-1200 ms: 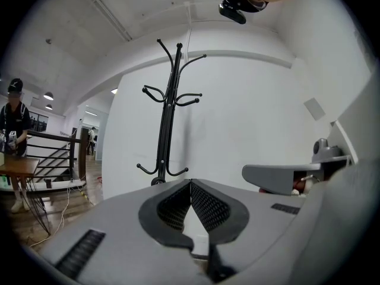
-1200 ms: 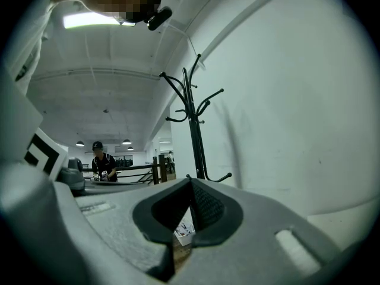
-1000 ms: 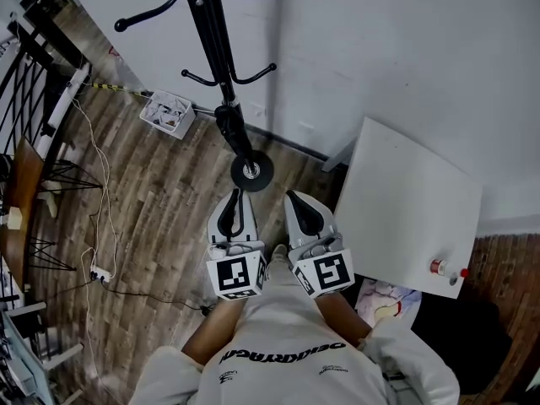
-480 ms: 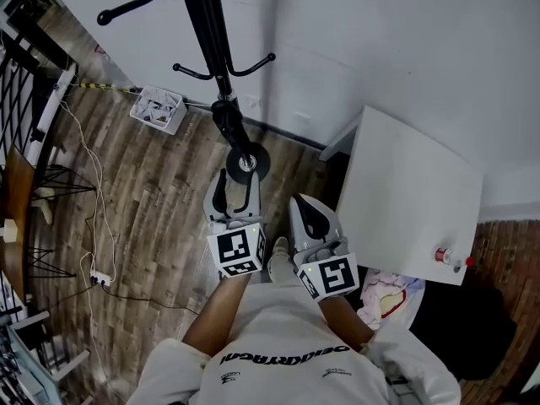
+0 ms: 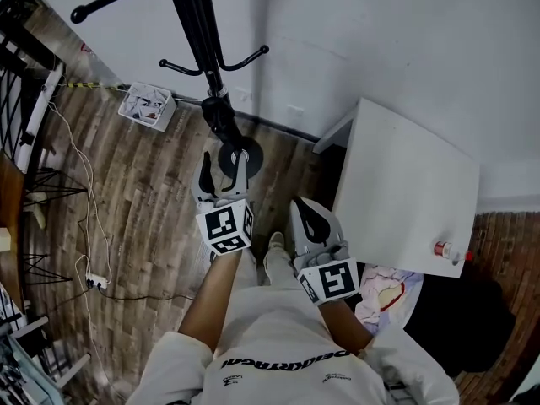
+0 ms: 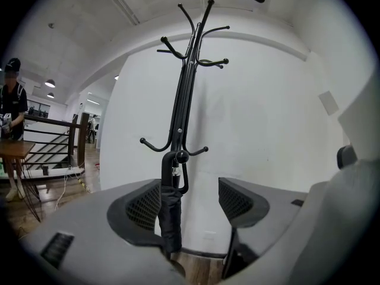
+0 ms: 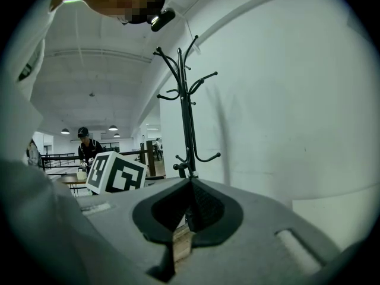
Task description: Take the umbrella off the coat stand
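My L gripper (image 5: 222, 169) was opening, umbrella (image 6: 170, 215) btwn jaws, its lower end hidden behind them. R gripper's (image 7: 190, 189) jaws sat together.

One coat stand (image 5: 190, 15), one umbrella (image 5: 221, 123), one table (image 5: 405, 192)

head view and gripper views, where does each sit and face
Head view: on the person's head, facing steeply down at coat stand, left claw, right claw; forearms show.
Left gripper view: on left claw, along opening jaws framing the hung umbrella.
Right gripper view: on right claw, along closed jaws; left marker cube shows.
All share the coat stand.
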Demonstrator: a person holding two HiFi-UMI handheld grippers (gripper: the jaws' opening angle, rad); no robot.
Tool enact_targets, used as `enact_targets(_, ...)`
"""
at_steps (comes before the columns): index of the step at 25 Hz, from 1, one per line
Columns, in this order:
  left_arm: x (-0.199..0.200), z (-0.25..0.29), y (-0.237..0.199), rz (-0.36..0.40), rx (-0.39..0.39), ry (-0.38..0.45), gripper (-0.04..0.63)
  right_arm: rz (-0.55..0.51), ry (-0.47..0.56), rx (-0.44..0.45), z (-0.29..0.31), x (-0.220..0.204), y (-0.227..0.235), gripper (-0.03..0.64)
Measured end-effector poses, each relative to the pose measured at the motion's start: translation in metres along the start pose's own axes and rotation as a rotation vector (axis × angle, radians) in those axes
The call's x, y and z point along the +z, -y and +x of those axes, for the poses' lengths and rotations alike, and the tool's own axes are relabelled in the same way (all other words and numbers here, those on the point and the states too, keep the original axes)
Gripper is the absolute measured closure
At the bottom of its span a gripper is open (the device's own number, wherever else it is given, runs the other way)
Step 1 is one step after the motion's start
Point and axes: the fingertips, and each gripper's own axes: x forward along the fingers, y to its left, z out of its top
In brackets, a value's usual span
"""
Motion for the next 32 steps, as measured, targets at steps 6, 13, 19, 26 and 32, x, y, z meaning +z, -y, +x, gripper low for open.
enact_targets(6, -0.023, 0.031, -0.019, 0.003, 0.021, -0.033, 0.278, 0.0, -0.011, -0.021, 0.0, -0.006, 0.003, 0.624)
enact_targets(13, -0.045, 0.06, -0.035, 0.021, 0.044, 0.01, 0.27, -0.014, -0.028, -0.054, -0.005, -0.01, 0.009, 0.624)
enact_targets(19, -0.068, 0.087, -0.043, 0.049, 0.047, 0.028, 0.27, -0.029, -0.06, -0.083, -0.009, -0.021, 0.017, 0.624)
enact_targets(26, -0.097, 0.114, -0.052, 0.049, 0.056, -0.004, 0.27, -0.026, -0.079, -0.102, -0.013, -0.031, 0.024, 0.624)
enact_targets(32, -0.107, 0.126, -0.059, 0.046, 0.077, -0.013, 0.27, -0.029, -0.095, -0.116, -0.018, -0.038, 0.029, 0.624)
